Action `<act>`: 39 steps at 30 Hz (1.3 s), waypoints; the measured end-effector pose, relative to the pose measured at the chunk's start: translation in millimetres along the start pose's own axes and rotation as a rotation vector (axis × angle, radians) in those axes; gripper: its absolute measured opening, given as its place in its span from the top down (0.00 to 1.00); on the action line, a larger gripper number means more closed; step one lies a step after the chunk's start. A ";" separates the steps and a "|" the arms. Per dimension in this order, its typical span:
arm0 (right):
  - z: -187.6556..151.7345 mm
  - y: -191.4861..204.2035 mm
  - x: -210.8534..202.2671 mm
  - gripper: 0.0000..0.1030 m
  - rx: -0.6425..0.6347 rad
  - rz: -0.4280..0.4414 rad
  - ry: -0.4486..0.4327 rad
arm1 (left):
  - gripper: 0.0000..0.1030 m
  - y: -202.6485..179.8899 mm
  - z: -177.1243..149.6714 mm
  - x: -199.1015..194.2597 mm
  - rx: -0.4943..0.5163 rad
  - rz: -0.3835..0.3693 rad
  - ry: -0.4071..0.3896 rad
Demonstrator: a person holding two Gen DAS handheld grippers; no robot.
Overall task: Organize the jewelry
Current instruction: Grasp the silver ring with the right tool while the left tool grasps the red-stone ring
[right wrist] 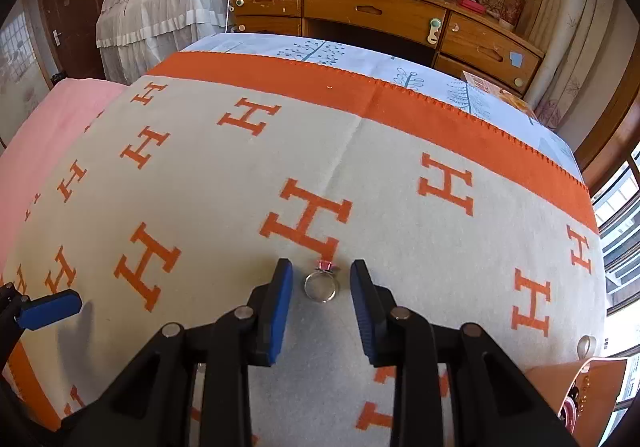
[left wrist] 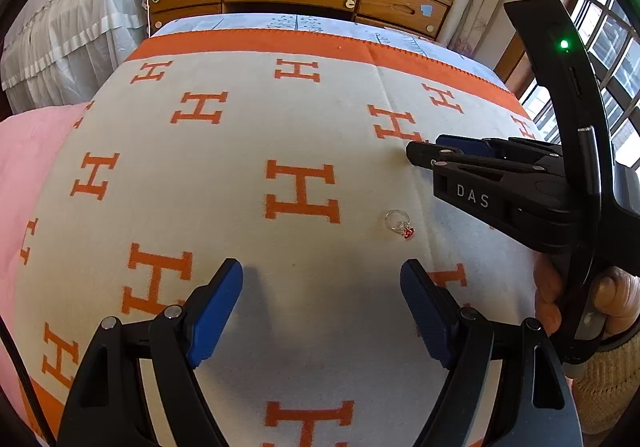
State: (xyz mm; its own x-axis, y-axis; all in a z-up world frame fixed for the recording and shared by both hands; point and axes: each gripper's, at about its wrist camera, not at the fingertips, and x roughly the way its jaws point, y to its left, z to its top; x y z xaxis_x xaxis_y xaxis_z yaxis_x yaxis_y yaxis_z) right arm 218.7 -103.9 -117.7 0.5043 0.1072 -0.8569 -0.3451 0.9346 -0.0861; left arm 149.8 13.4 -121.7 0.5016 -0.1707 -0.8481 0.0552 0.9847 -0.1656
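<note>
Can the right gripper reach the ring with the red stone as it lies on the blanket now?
Probably yes. The ring lies on the blanket between the open fingers of the right gripper, with nothing over it or beside it. The left gripper is off to the side.

A cream woollen blanket patterned with orange H letters [right wrist: 224, 183] lies over the bed, and a small silver ring with a red stone [right wrist: 321, 284] rests on it. The black right gripper with blue pads [right wrist: 321, 295] sits low over the blanket with the ring between its parted fingers, touching neither. The black left gripper with blue pads [left wrist: 321, 299] hovers to the ring's left (nothing between its fingers). A long wooden chest of drawers [right wrist: 372, 11] stands behind the bed.
</note>
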 end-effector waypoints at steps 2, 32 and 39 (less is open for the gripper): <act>-0.9 2.5 -0.7 0.84 -0.017 0.015 -0.004 | 0.23 0.6 -0.6 0.0 0.000 -0.002 0.001; -66.5 -89.8 -120.3 0.94 0.289 0.212 -0.238 | 0.93 -54.8 8.5 19.3 0.115 0.046 -0.052; -92.4 -115.4 -142.2 0.94 0.354 0.216 -0.294 | 0.94 -48.1 0.6 9.5 0.102 -0.018 -0.105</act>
State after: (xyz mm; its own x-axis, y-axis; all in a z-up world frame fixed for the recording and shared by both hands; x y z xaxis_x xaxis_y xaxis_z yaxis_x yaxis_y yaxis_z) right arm 113.7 -258.4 -32.9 0.6700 0.3537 -0.6527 -0.2018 0.9329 0.2983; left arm 152.4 -35.6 -121.4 0.5873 -0.1890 -0.7870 0.1494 0.9810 -0.1241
